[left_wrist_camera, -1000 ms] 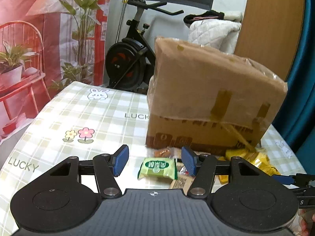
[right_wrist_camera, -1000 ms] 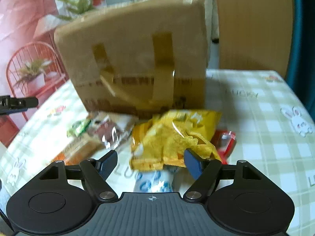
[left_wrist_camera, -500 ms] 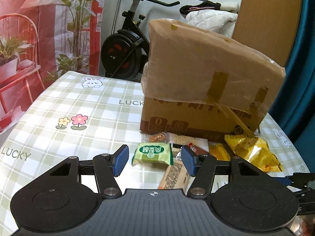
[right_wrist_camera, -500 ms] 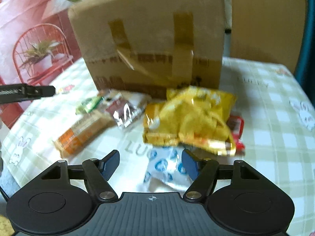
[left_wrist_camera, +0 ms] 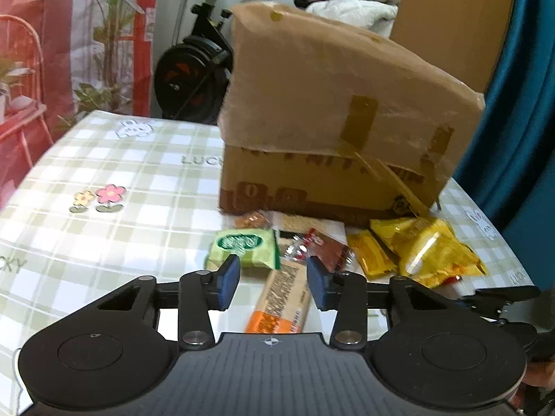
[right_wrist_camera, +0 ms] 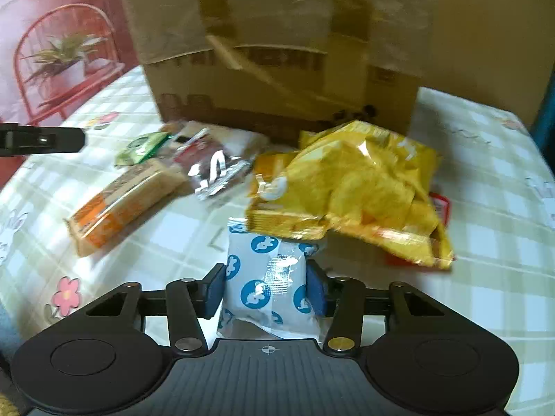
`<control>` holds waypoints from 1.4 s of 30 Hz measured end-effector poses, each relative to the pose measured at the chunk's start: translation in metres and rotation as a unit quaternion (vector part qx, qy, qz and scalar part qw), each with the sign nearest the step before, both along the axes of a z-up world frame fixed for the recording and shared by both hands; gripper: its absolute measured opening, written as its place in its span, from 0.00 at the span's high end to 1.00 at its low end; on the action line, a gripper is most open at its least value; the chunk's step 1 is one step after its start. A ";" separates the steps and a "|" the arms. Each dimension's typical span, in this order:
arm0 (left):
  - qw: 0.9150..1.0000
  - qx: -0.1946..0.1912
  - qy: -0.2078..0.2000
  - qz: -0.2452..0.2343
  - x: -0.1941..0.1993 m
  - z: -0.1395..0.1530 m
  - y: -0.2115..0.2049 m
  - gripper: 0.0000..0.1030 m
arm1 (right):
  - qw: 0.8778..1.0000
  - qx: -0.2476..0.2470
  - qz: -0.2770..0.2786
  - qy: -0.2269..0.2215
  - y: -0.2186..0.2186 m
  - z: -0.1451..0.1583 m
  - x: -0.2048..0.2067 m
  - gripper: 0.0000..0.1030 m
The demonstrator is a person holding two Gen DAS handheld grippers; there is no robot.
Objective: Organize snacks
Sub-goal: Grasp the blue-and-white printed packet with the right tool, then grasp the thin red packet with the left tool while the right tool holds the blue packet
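Observation:
Several snack packs lie in front of a taped cardboard box (left_wrist_camera: pixel 340 131). My left gripper (left_wrist_camera: pixel 273 286) is open above an orange-and-tan cracker pack (left_wrist_camera: pixel 282 303), with a green pack (left_wrist_camera: pixel 242 248) just beyond its left finger. My right gripper (right_wrist_camera: pixel 265 289) has its pads against both sides of a white pack with blue circles (right_wrist_camera: pixel 267 280). A yellow chip bag (right_wrist_camera: pixel 350 190) lies just beyond it, and the bag also shows in the left wrist view (left_wrist_camera: pixel 426 249). A silver-and-brown wrapper (right_wrist_camera: pixel 216 170) and the cracker pack (right_wrist_camera: pixel 118 204) lie to the left.
The table has a green checked cloth (left_wrist_camera: pixel 121 187). The box (right_wrist_camera: pixel 277 48) stands at the back of the pile. A red pack (right_wrist_camera: pixel 438 208) peeks from under the chip bag. An exercise bike (left_wrist_camera: pixel 194 69) and a red chair (right_wrist_camera: pixel 62 66) stand beyond the table.
Both grippers have drawn back toward the near side of the pile. My right gripper's fingers have closed in onto the white pack with blue circles. My left gripper's fingers have narrowed a little.

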State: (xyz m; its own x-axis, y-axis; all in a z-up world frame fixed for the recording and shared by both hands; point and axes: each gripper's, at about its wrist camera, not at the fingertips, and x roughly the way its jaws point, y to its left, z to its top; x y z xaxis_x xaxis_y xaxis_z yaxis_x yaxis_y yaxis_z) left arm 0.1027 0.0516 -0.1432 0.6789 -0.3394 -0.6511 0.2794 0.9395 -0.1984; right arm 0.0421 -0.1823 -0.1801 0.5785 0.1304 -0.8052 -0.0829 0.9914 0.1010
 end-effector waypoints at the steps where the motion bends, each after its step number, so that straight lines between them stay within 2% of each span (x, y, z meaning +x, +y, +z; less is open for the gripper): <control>1: 1.000 -0.003 0.003 -0.006 0.000 -0.001 -0.001 0.60 | 1.000 0.004 0.005 -0.002 0.001 0.000 0.000 0.59; 3: 1.000 -0.006 0.009 -0.018 -0.001 -0.004 -0.004 0.64 | 1.000 0.010 0.011 -0.005 0.003 0.000 0.001 0.59; 10: 0.996 -0.038 0.070 -0.046 0.022 -0.026 -0.026 0.64 | 1.000 0.020 -0.008 -0.019 -0.006 -0.001 0.009 0.59; 14: 0.993 -0.054 0.096 -0.046 0.044 -0.038 -0.043 0.64 | 0.999 0.026 -0.016 -0.024 -0.010 -0.003 0.007 0.59; 19: 0.990 -0.072 0.122 -0.023 0.067 -0.054 -0.056 0.63 | 0.998 0.040 -0.025 -0.029 -0.020 -0.004 0.005 0.59; 26: 0.992 -0.049 0.118 0.008 0.086 -0.062 -0.071 0.61 | 0.997 0.058 -0.029 -0.035 -0.028 -0.006 0.001 0.59; 31: 0.993 -0.036 0.115 0.017 0.090 -0.063 -0.082 0.51 | 0.997 0.066 -0.033 -0.038 -0.032 -0.008 0.000 0.59; 42: 0.996 0.028 0.082 0.013 0.076 -0.069 -0.128 0.33 | 0.996 0.070 -0.038 -0.041 -0.035 -0.009 -0.006 0.59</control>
